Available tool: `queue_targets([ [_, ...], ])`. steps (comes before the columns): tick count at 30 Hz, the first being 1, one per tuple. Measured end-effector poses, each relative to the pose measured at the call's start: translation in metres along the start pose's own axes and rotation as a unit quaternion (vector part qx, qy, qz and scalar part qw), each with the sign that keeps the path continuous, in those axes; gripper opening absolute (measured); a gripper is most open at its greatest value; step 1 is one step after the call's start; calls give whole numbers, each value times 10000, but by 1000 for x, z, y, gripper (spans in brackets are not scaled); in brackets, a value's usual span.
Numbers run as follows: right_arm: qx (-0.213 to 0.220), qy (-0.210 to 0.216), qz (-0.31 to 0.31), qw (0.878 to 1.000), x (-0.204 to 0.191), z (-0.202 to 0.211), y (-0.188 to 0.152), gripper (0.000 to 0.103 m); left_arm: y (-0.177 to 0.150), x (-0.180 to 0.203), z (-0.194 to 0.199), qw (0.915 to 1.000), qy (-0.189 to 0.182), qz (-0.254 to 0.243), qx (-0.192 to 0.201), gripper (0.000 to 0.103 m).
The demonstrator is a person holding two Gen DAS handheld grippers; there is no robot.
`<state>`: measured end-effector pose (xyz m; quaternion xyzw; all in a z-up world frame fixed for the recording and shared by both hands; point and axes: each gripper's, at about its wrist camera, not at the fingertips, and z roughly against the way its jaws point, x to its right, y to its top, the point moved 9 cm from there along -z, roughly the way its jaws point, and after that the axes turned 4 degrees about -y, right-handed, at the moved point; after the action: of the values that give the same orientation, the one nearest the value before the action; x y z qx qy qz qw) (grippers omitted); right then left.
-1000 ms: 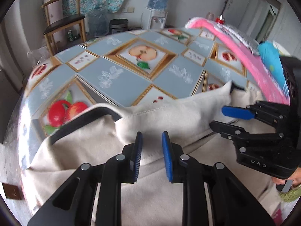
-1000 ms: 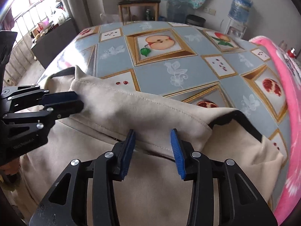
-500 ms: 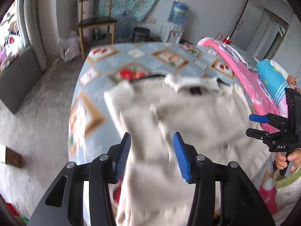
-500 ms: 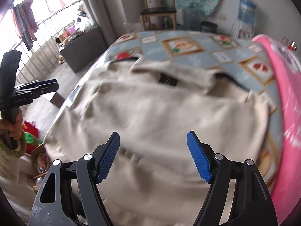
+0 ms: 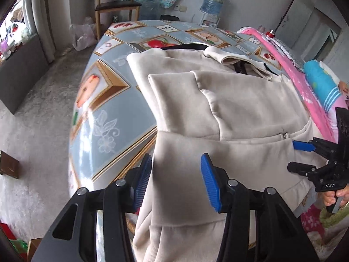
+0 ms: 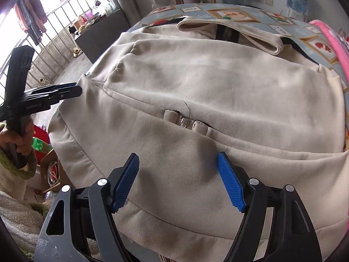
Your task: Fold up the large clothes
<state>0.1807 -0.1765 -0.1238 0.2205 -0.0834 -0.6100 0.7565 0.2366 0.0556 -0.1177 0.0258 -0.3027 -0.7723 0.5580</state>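
A large beige zip jacket lies spread on the table, collar at the far side, hem hanging over the near edge; it also fills the right wrist view. A sleeve lies folded across its left part. My left gripper is open and empty above the hem's left part. My right gripper is open and empty above the hem below the zip end. The right gripper also shows at the left wrist view's right edge, the left gripper at the right wrist view's left edge.
The table has a blue fruit-pattern cloth. A pink blanket lies along its right side. A wooden chair and a water dispenser stand beyond. Boxes sit on the floor at the left.
Both grippers pulled back from the collar to the hem end of the jacket and opened wider. The jacket now lies spread flat.
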Motion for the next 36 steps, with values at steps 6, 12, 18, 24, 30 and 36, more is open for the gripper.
queue_targets([
  [6,8,-43,-9,10000,1,1,-3,71,4,6,10,9992,-321,-153,176,33],
  [12,-1,-115,64,9999,-1,0,-4,71,-2,29,34,9931,-1025,-465,320,33],
  [18,14,-108,52,9999,0,0,-3,71,-5,24,8,9962,-724,-492,-43,33],
  [24,26,-143,90,9999,-1,-1,-3,71,-5,11,-6,9972,-663,-256,-243,33],
  [30,88,-111,56,9999,-1,0,-4,71,-7,18,2,9969,-624,-424,-204,32],
  [36,133,-31,-158,9998,7,7,-8,71,-7,26,5,9975,-128,-679,-169,15],
])
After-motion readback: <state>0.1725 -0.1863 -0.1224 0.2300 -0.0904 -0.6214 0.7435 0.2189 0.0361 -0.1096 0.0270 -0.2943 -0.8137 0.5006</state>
